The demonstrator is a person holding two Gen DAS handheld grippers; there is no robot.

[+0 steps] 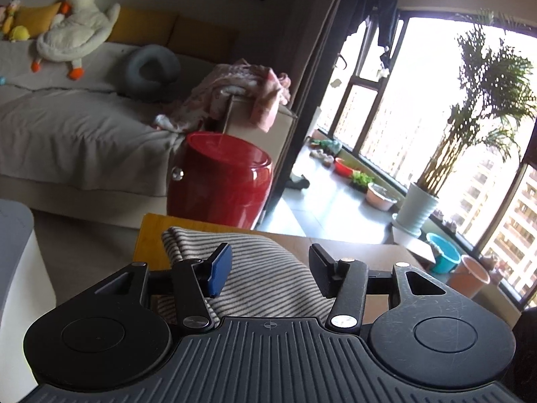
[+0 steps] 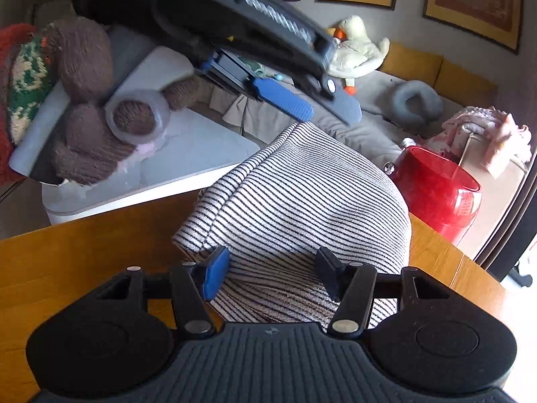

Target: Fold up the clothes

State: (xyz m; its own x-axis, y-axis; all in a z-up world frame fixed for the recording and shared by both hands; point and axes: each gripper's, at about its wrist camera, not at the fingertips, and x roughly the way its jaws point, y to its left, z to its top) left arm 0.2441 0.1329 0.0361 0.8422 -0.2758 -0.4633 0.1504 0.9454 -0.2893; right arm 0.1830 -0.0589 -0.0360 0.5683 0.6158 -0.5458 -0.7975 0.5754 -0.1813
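Here, striped garment (image 2: 302, 201) bunched on wooden surface (image 2: 84, 255). Left claw (image 1: 270, 268) spread wide above cloth, gripping nothing. Right claw (image 2: 272, 272) likewise spread, hovering over near edge.

Left gripper (image 1: 270, 270) and right gripper (image 2: 272, 273) both spread wide.

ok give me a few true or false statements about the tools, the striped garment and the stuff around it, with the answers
1. The striped garment lies on a wooden table. True.
2. The right tool is clamped shut on the fabric. False: its jaws stand open, with the cloth beneath them.
3. The left tool is open. True.
4. The bin beside the sofa is blue. False: it is red.
5. A white plush goose lies on the sofa. True.
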